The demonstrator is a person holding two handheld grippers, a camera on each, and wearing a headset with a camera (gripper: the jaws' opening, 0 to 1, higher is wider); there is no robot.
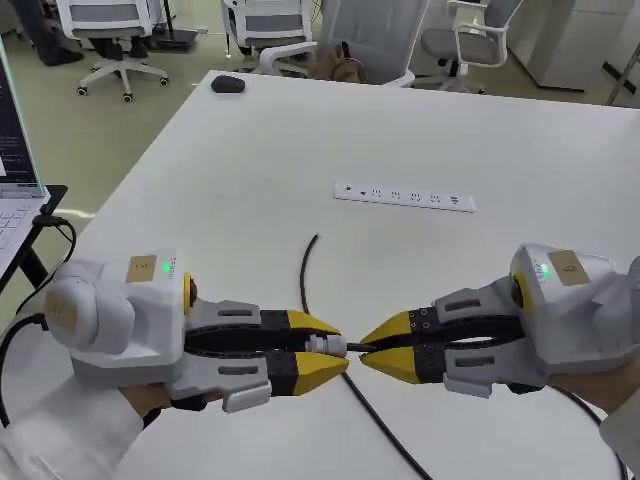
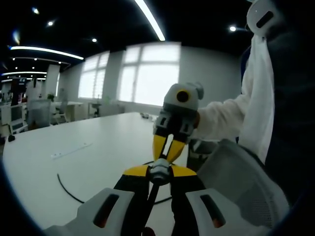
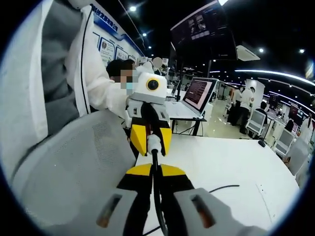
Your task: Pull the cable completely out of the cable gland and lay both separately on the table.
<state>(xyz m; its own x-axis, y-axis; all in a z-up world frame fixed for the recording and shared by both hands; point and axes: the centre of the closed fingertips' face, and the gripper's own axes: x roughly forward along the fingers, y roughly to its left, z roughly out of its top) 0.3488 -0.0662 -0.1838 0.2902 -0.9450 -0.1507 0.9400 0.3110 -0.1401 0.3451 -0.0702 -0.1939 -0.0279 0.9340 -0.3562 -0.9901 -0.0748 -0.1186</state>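
Clearly the tools meet tip to tip just over the table so each can pull its own way: the left gripper pinches the gland, and the right gripper is clamped on the cable just beside it. The cable looks not yet out, its slack trailing across the tabletop.

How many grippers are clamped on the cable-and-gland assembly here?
2. The left gripper is shut on the cable gland; the right gripper, facing it, is shut on the cable right beside the gland.
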